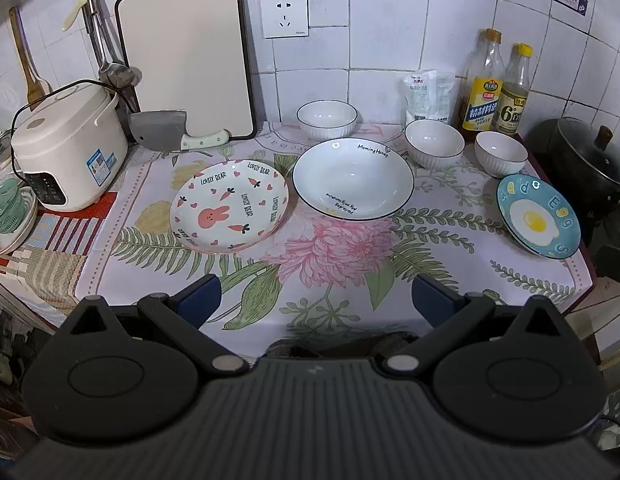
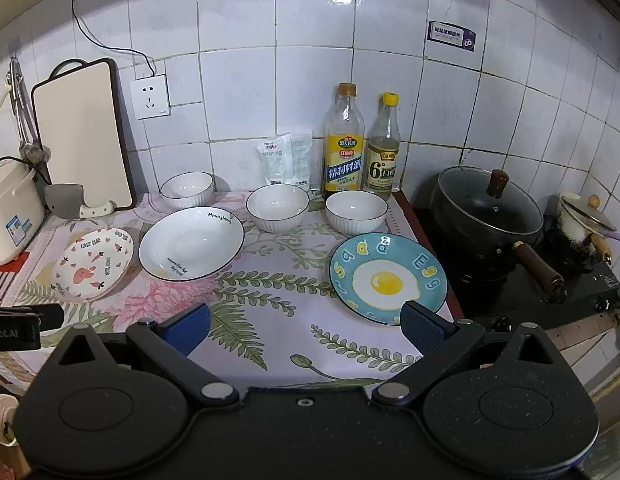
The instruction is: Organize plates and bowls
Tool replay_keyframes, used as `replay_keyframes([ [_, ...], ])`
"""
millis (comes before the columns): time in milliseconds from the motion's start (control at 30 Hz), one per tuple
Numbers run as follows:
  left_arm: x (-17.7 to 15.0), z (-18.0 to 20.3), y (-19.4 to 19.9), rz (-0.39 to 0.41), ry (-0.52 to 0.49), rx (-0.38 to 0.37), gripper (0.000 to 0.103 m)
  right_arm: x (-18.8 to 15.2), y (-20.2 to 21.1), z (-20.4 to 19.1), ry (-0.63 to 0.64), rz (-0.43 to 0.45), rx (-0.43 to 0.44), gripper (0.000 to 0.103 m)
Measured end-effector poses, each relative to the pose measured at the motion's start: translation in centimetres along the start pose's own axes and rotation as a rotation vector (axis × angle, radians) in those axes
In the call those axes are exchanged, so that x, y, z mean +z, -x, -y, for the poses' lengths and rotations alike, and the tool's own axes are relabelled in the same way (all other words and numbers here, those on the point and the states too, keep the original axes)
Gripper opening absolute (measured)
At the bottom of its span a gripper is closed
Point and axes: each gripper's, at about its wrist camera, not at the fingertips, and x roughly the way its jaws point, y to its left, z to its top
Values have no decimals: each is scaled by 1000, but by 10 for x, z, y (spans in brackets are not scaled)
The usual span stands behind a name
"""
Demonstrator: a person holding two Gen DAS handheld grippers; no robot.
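The egg plate is seen lying flat on the worktop directly ahead of the right claw, its near rim just beside that claw's right finger. The right claw is held spread wide and empty, and is judged much the nearer. From the left claw, likewise spread and empty, the same plate lies far to the right, while the rabbit plate and the large white bowl lie ahead. Three small bowls are set behind.
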Motion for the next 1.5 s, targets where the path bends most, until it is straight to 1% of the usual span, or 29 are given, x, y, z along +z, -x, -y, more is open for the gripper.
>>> replay_keyframes([
  [133,-3,0,-1,16,3,23,103,-2,0,1,-7,14,8,102],
  [333,-8,-3,-8,29,35,27,103,-7,2,-1,11,47,-13,102],
  [400,-12,-2,-10,43,28,46,103,-8,3,1,17,59,-25,102],
  [500,-18,-1,-14,61,31,79,103,-11,4,3,8,63,-9,102],
  [567,-20,-4,-15,71,42,85,103,-14,5,3,7,72,-5,102],
  [833,-24,0,-12,131,-8,132,103,-19,8,1,21,122,-17,102],
  [900,-24,1,-10,149,-16,130,103,-21,6,-2,37,131,-40,102],
  [1000,-25,3,-9,153,-28,119,103,-23,5,-4,48,143,-52,102],
  [1200,-31,6,-10,137,-15,69,103,-27,4,-3,52,163,-53,102],
  [1300,-36,6,-11,139,-17,65,103,-31,3,-4,57,167,-60,102],
  [1500,-42,3,-16,118,-8,51,103,-39,-2,1,54,166,-65,103],
])
